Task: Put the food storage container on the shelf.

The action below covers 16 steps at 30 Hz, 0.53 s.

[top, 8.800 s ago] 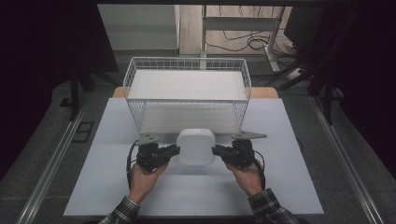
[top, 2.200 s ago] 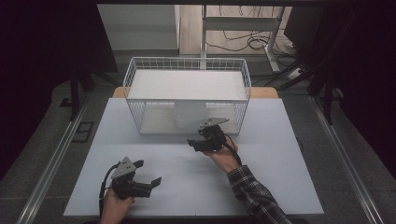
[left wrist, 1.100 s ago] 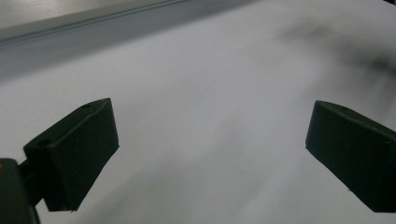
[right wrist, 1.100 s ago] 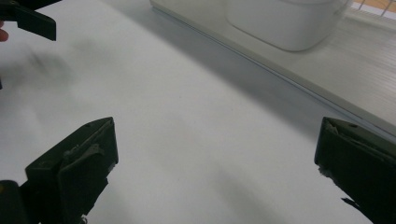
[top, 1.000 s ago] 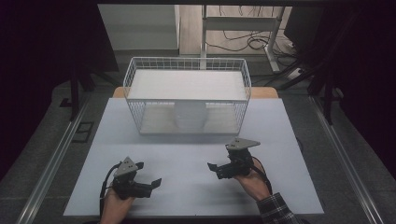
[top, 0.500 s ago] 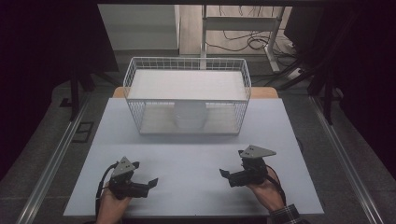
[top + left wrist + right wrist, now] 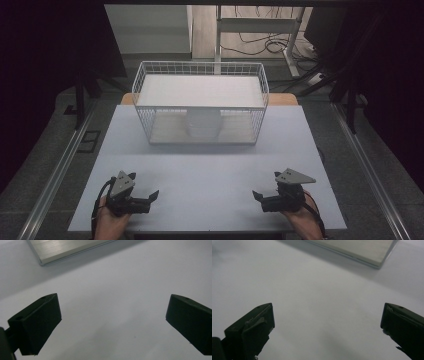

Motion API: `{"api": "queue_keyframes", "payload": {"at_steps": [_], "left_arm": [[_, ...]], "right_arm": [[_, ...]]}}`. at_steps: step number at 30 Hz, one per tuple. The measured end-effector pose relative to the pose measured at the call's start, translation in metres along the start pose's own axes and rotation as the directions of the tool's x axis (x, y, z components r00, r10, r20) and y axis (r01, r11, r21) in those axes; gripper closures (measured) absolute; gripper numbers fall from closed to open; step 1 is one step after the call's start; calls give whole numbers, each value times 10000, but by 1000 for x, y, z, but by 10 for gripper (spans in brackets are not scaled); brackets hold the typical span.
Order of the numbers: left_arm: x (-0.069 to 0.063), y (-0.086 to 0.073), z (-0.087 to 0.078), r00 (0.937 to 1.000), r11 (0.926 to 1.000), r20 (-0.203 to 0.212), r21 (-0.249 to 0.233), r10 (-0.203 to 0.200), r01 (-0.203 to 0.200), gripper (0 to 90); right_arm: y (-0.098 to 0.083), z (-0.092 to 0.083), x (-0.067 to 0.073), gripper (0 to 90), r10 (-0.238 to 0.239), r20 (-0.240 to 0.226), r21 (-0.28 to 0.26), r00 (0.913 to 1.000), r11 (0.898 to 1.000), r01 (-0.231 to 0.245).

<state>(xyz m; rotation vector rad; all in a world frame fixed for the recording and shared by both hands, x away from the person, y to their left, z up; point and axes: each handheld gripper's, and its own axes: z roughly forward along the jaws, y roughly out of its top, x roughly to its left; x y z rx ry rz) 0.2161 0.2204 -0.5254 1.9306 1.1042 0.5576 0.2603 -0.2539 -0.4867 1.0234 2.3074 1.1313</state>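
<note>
A white rounded container (image 7: 203, 124) sits inside the white wire basket (image 7: 145, 107) at the far side of the table (image 7: 210, 170). Well apart from it, near the front edge, you hold your left gripper (image 7: 150, 196) and right gripper (image 7: 258, 195), both with jaws spread wide and empty.

Bare table (image 7: 210, 185) between grippers; wire basket (image 7: 200, 107) beyond.

We saw a white-coated wire basket (image 7: 200, 102) holding a smooth, matt white container (image 7: 203, 123), a matt pale table (image 7: 210, 185), matt black jaws with scuffed pads on the right gripper (image 7: 325, 332), and a brushed-metal rail (image 7: 67, 250)
</note>
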Motion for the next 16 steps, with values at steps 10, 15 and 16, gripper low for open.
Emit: {"api": "queue_keyframes", "payload": {"at_steps": [10,15,16], "left_arm": [[7,-10,0,9987,9979,287,499,-418,403,0],[6,-10,2,9990,9977,289,596,-332,314,0],[6,-10,3,9991,9978,293,606,-303,285,0]], "right_arm": [[-23,-3,-10,0,543,221,471,9983,9974,-553],[-24,0,-10,0,454,210,664,9987,9967,-467],[-25,1,-9,0,425,218,724,9989,9964,-439]]}}
